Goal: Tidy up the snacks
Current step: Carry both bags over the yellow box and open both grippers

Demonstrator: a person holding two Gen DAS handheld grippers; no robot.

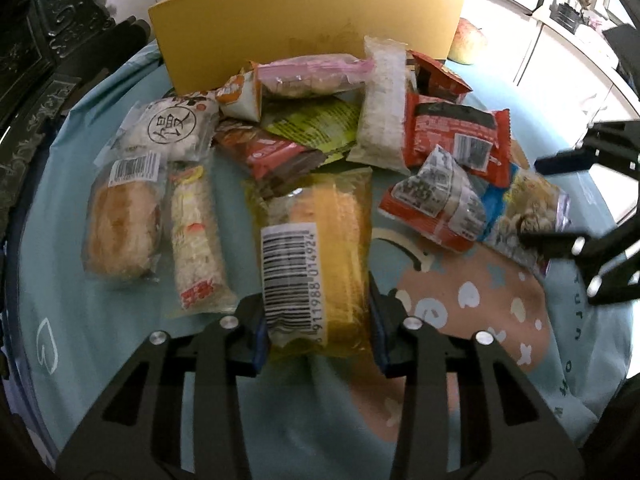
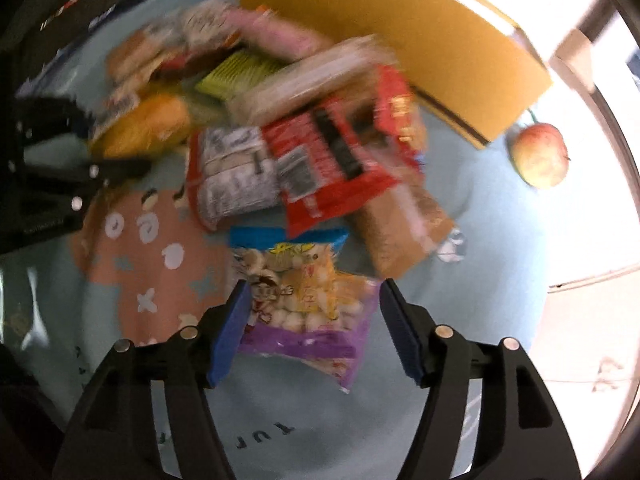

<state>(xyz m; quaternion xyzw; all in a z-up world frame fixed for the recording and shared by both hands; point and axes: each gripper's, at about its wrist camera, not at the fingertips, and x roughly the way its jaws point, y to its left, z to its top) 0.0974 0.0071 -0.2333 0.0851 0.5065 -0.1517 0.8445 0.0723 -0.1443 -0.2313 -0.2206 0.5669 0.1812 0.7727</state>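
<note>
Left fingers (image 1: pixel 318 320) clamp yellow cake pack (image 1: pixel 316 256); right fingers (image 2: pixel 312 328) apart; apple (image 2: pixel 540 156) clear only right view.

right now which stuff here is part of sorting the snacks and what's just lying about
Job: yellow cake pack in the left gripper; popcorn bag between the open right gripper; snack pile; yellow box.
Lying about: apple; tablecloth.

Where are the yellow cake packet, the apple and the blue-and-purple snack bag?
yellow cake packet (image 1: pixel 320 256), left wrist view, on the clear wrapper by the barcode.
apple (image 2: pixel 541 155), right wrist view, on the middle of its skin.
blue-and-purple snack bag (image 2: pixel 304 296), right wrist view, on the printed front.
</note>
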